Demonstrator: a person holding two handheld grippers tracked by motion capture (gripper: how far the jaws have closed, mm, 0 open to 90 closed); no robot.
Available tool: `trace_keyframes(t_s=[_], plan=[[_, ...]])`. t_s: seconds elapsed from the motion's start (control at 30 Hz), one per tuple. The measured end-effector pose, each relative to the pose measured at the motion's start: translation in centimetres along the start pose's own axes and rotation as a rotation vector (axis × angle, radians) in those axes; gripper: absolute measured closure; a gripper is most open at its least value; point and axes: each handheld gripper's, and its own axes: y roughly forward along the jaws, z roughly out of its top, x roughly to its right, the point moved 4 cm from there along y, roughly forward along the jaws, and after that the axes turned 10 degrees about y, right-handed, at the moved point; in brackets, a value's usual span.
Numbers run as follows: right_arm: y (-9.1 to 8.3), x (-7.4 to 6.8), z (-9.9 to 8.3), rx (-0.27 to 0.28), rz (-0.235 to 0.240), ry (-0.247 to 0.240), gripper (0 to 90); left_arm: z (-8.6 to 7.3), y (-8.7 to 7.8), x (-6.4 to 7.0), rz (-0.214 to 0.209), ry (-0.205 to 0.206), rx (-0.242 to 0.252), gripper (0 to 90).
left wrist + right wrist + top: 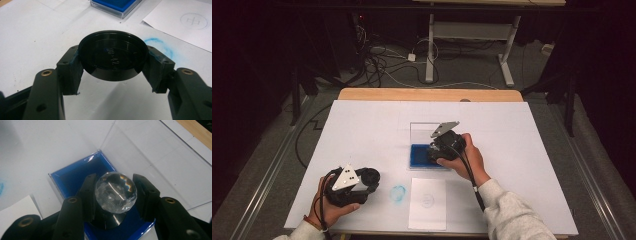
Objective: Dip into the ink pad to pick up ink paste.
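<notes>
White table (362, 130), right gripper (115, 192) gripping stamp (115, 192)

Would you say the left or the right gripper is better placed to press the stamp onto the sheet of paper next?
Probably the right gripper: its jaws are closed on the stamp, over the blue ink pad, just beyond the paper. The left gripper is occupied with the black cap.

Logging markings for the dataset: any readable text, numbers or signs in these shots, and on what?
"中" inside a printed circle, faint grey: on the white paper sheet.
Raised marking on the black round cap held in the left gripper: it looks like digits, too blurred to read.
Blue ring smudge on the table: a stamp mark, nothing legible.
Blue ink pad and clear-knobbed stamp: no text visible.
</notes>
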Motion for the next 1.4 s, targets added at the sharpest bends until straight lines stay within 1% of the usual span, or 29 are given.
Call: trace_keyframes(t_s=[0.13, 0.23, 0.37, 0.47, 0.57, 0.6, 0.7, 0.73, 0.8, 0.83, 0.9, 1.03, 1.13, 1.27, 1.33, 1.4], plan=[[-0.03, -0.14, -0.17, -0.01, -0.009, 0.003, 57.1, 0.07, -0.05, 0.06, 0.0, -0.001, 0.003, 36.8], [-0.04, -0.25, -0.33, 0.001, -0.019, -0.013, 57.2, 0.09, -0.06, 0.15, -0.002, 0.002, 0.003, 36.8], [-0.1, -0.6, -0.65, 0.019, -0.043, -0.022, 57.1, 0.07, -0.02, 0.18, -0.005, 0.001, 0.001, 36.7], [-0.05, -0.58, -0.65, 0.018, -0.041, -0.025, 57.2, 0.07, 0.02, 0.2, -0.006, 0.0, 0.001, 36.8], [-0.01, -0.63, -0.57, 0.01, -0.052, -0.036, 57.1, 0.1, 0.04, 0.18, -0.006, -0.001, 0.002, 36.8], [0.02, -0.51, -0.53, 0.009, -0.044, -0.037, 57.2, 0.11, 0.06, 0.19, -0.007, 0.0, 0.001, 36.8], [0.19, -0.24, -0.41, 0.012, -0.03, -0.012, 57.2, 0.17, 0.05, 0.25, -0.008, 0.004, 0.001, 36.8], [0.24, -0.29, -0.4, 0.015, -0.032, -0.013, 57.2, 0.18, 0.04, 0.26, -0.008, 0.005, 0.001, 36.8], [0.22, -0.52, -0.39, 0.008, -0.049, -0.036, 57.2, 0.15, 0.07, 0.22, -0.009, 0.003, 0.001, 36.8], [0.19, -0.62, -0.43, 0.007, -0.056, -0.039, 57.2, 0.12, 0.09, 0.19, -0.009, 0.002, 0.001, 36.8], [0.1, -0.62, -0.53, 0.005, -0.055, -0.037, 57.2, 0.11, 0.09, 0.17, -0.01, 0.001, 0.001, 36.8], [0.07, -0.7, -0.52, 0.0, -0.063, -0.052, 57.3, 0.15, 0.05, 0.22, -0.01, 0.003, 0.001, 36.8], [0.06, -0.48, -0.53, 0.001, -0.05, -0.042, 57.3, 0.11, 0.02, 0.24, -0.016, 0.003, 0.001, 36.8], [-0.02, -0.76, -0.62, 0.006, -0.068, -0.056, 57.4, 0.07, 0.08, 0.28, -0.02, 0.003, -0.002, 36.8], [-0.08, -0.63, -0.67, 0.005, -0.059, -0.047, 57.3, 0.06, 0.04, 0.25, -0.017, 0.002, -0.001, 36.8], [-0.06, -0.63, -0.69, 0.008, -0.06, -0.046, 57.4, 0.05, -0.02, 0.22, -0.016, 0.0, 0.0, 36.8]])
